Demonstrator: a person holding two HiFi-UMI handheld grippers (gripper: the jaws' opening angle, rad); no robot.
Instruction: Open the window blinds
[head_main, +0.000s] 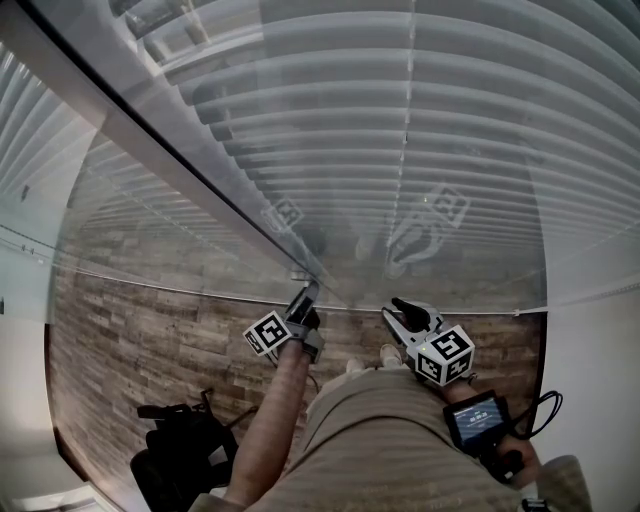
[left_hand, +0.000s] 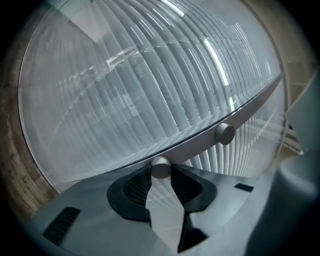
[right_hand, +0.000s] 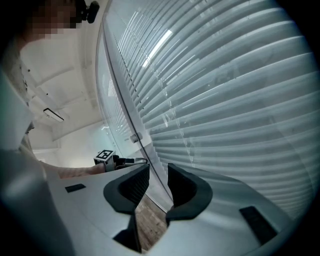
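White slatted blinds (head_main: 420, 130) hang behind glass, split by a grey upright frame bar (head_main: 180, 170). In the left gripper view two small round grey knobs stick out of that bar. My left gripper (left_hand: 161, 174) is shut on the nearer knob (left_hand: 161, 166), pinching it at the pad tips. The second knob (left_hand: 225, 133) sits free further along the bar. In the head view the left gripper (head_main: 305, 300) touches the bar low down. My right gripper (head_main: 400, 312) hovers beside it, near the glass. Its jaws (right_hand: 159, 182) are open, with nothing between them. The slats (right_hand: 225, 100) lie nearly flat against each other.
A wood-pattern floor (head_main: 150, 340) runs below the glass. A black bag or chair (head_main: 185, 450) stands at lower left. A small device with a lit screen (head_main: 477, 420) hangs by the person's right side. The left gripper's marker cube (right_hand: 104, 155) shows past the right jaws.
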